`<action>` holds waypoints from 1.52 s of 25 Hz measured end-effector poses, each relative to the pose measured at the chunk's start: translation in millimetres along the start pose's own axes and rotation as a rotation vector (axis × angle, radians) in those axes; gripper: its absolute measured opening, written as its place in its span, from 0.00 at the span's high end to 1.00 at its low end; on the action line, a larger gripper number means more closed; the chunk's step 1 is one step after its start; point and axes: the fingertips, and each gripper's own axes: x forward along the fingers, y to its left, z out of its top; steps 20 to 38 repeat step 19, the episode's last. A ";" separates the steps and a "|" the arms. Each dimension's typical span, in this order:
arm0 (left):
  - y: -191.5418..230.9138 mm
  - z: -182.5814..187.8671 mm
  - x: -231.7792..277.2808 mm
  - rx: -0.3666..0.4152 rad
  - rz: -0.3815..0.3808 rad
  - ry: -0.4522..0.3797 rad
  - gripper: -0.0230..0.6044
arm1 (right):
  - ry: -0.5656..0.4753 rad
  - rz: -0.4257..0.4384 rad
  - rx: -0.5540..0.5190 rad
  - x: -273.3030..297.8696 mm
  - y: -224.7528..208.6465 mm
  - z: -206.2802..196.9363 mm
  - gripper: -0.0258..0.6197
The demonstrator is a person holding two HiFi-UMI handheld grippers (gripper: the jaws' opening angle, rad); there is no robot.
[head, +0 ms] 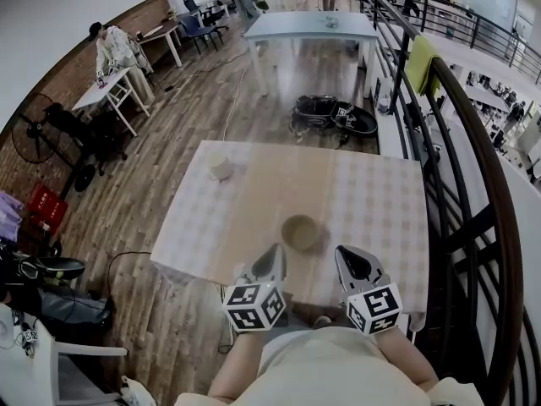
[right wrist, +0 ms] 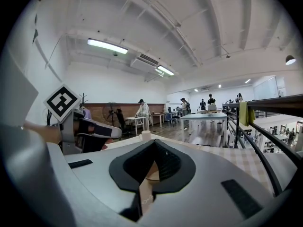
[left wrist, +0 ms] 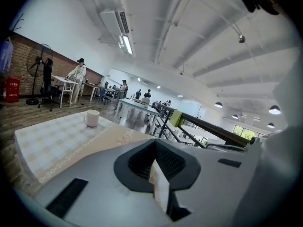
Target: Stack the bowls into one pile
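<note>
though near the bowl, left claw and right claw both closed, empty

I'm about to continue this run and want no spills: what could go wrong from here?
1. Both the left gripper and right gripper have their jaws together; approaching the bowl like that would likely shove it rather than grip it.
2. The bowl sits near the table's near edge, so a slip could drop it off.
3. The far mug is no bowl.

white mug on checked tablecloth
</note>
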 end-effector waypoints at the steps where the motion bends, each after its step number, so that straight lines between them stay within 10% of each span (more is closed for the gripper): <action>1: 0.1 0.0 0.0 -0.001 -0.002 0.000 0.96 | 0.001 0.001 -0.001 0.2 0.6 -0.1 0.96; 38: -0.5 6.5 2.6 -0.014 -0.020 -0.004 0.96 | -0.007 0.018 -0.004 0.4 1.7 5.5 0.96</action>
